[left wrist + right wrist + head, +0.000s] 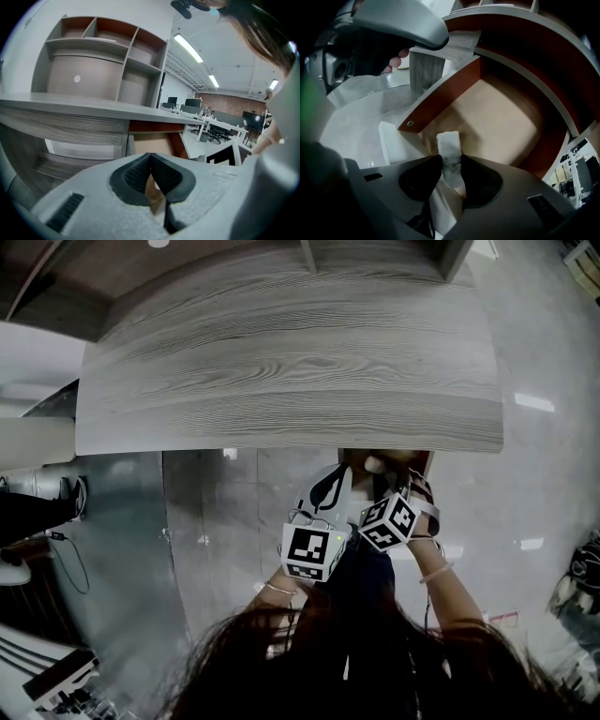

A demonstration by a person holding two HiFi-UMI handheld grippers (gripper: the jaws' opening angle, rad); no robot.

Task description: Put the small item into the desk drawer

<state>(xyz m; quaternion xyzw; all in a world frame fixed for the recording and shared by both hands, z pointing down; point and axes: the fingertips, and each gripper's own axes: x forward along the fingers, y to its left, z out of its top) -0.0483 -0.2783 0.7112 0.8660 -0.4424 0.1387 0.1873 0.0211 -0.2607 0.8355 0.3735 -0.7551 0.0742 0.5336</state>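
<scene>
Right gripper view: item between jaws

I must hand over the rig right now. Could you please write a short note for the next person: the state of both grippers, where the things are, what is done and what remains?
Left gripper: shut, with nothing between its jaws, held in front of the drawer beside the right one.
Right gripper: shut on the small white item, which sticks out past the pads.
Drawer: pulled open under the desk top; the item hangs over its bare tan floor.
Done: drawer open, item picked up and brought over it.
Left: lower the item, release it inside, and probably push the drawer shut.
</scene>
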